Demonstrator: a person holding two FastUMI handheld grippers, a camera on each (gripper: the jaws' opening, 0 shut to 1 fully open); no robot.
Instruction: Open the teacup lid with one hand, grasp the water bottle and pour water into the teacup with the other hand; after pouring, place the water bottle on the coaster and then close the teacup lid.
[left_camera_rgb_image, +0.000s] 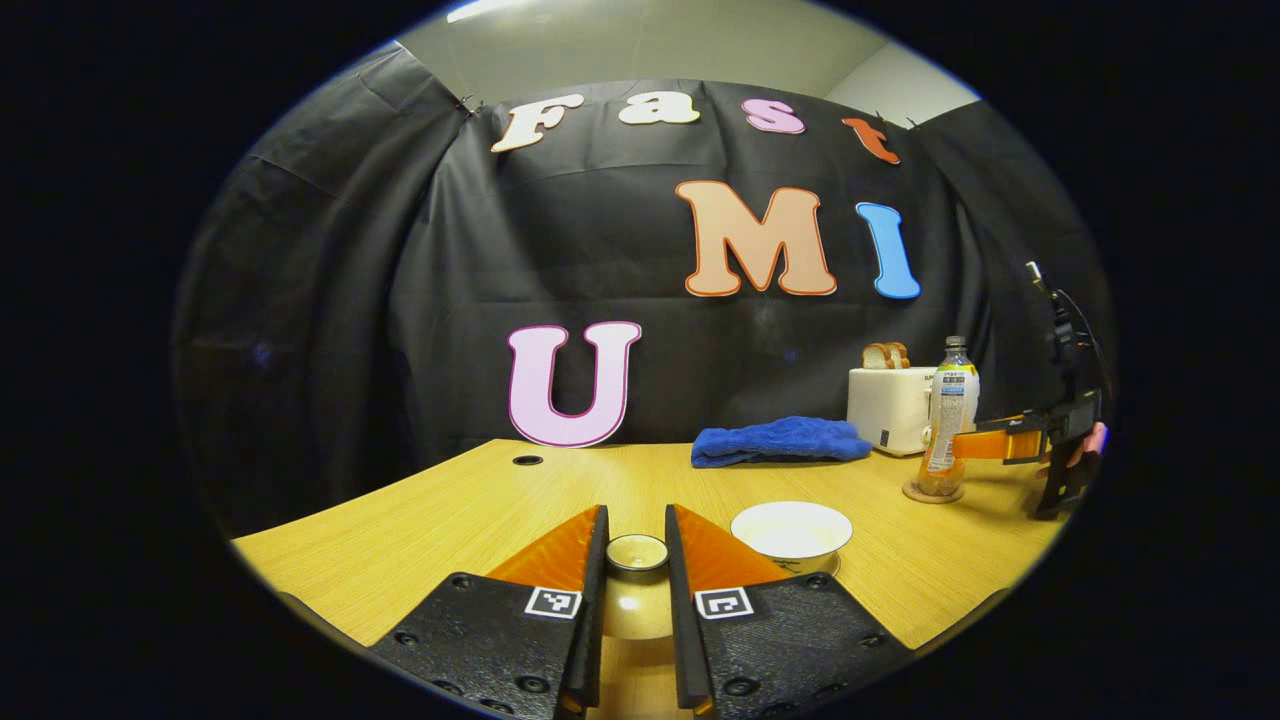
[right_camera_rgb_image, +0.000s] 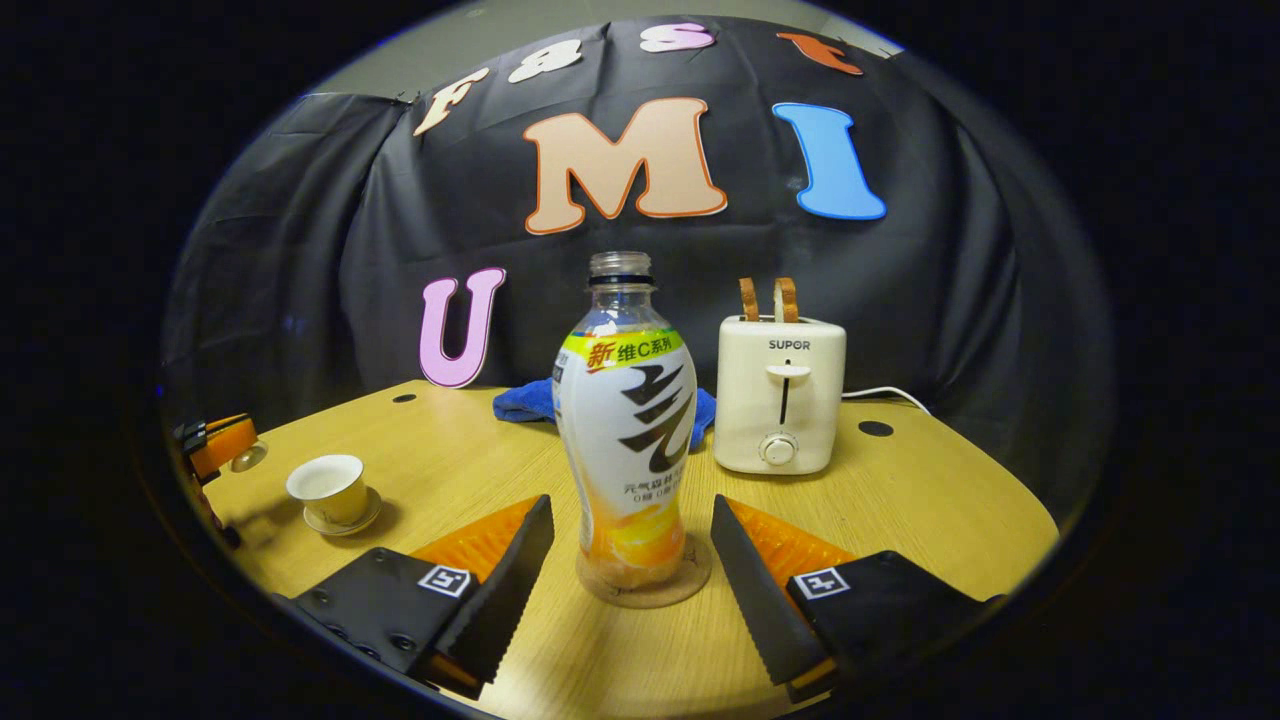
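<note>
Wood-grain table (left_camera_rgb_image: 420, 540) runs under both tools. In the left gripper view, the left gripper (left_camera_rgb_image: 637, 545) sits low over the near edge, its two fingers drawn close and pressing on the small knob of the teacup lid (left_camera_rgb_image: 637, 590) from either side; the lid is held clear of the cup. Just right of the fingertips stands the teacup (left_camera_rgb_image: 791, 533), open-topped, on its saucer. Farther back lies a blue cloth (left_camera_rgb_image: 775, 441), folded flat. Beyond that, at right, a cream toaster (left_camera_rgb_image: 888, 408) with two bread slices (left_camera_rgb_image: 886, 355) sticking up from its slots. Beside the toaster, the water bottle (left_camera_rgb_image: 950, 420) stands upright on a round coaster (left_camera_rgb_image: 931, 493), with the other tool and the hand behind it near it at the right edge.

In the right gripper view, the right gripper (right_camera_rgb_image: 632, 555) has its jaws spread wide, one finger on each side of the water bottle (right_camera_rgb_image: 628, 420), neither touching it. The bottle stands upright and uncapped on the coaster (right_camera_rgb_image: 642, 590), with orange liquid low in its base. At far left, the teacup (right_camera_rgb_image: 330, 488) on its saucer, lid off, with the left tool holding the lid (right_camera_rgb_image: 247, 457) just beside it. Behind the bottle, the blue cloth (right_camera_rgb_image: 525, 400), then the toaster (right_camera_rgb_image: 780, 395) with its bread (right_camera_rgb_image: 768, 299) against the black wall.
</note>
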